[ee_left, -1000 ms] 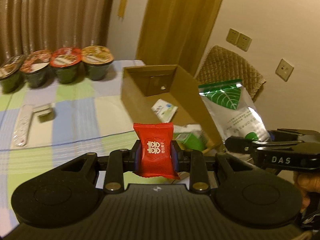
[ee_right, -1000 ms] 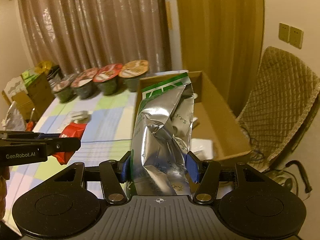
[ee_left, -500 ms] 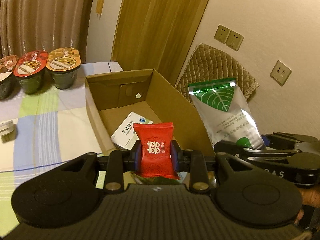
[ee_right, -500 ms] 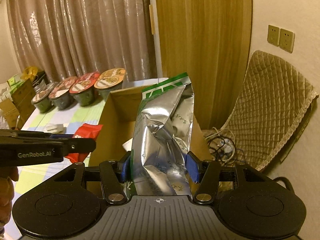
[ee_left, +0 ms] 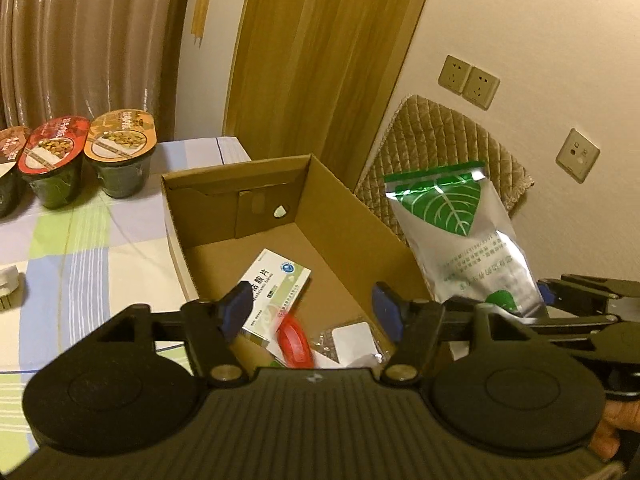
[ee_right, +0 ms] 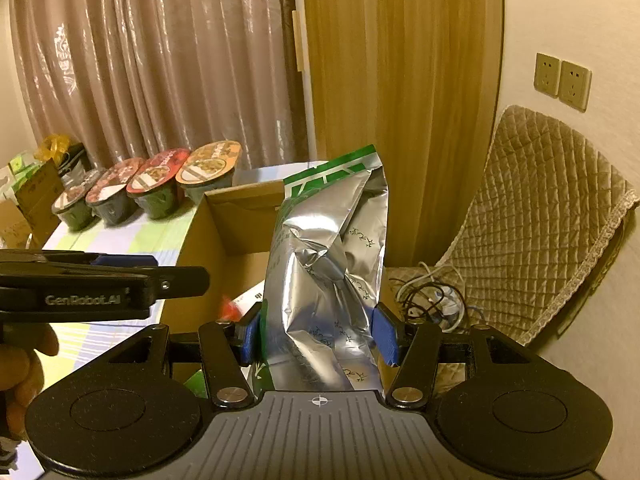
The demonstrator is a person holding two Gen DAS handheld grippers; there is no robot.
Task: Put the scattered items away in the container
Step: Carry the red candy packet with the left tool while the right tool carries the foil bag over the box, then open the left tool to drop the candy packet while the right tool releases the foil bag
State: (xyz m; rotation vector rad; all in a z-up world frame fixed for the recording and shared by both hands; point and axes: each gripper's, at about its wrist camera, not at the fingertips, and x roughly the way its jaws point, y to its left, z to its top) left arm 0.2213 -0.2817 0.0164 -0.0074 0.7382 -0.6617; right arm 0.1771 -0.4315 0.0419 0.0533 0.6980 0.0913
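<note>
Cardboard box [ee_left: 344,216] front cut off, red packet [ee_left: 295,340] blurred inside; left jaws spread, right jaws pinching foil pouch [ee_right: 328,264]

A brown cardboard box [ee_left: 340,216], matt and smooth, fills the centre of the left wrist view; inside it lies a white paperboard carton [ee_left: 276,288] beside a glossy red packet [ee_left: 296,342], blurred; at right, a crinkled silver foil pouch [ee_right: 328,272] shines like metal; both grippers are matt black plastic with blue pads [ee_left: 236,310]; the tablecloth [ee_left: 80,248] at left is soft checked cloth; behind, satiny curtains [ee_right: 160,60] gleam; a quilted fabric chair [ee_right: 552,208] sits right.
</note>
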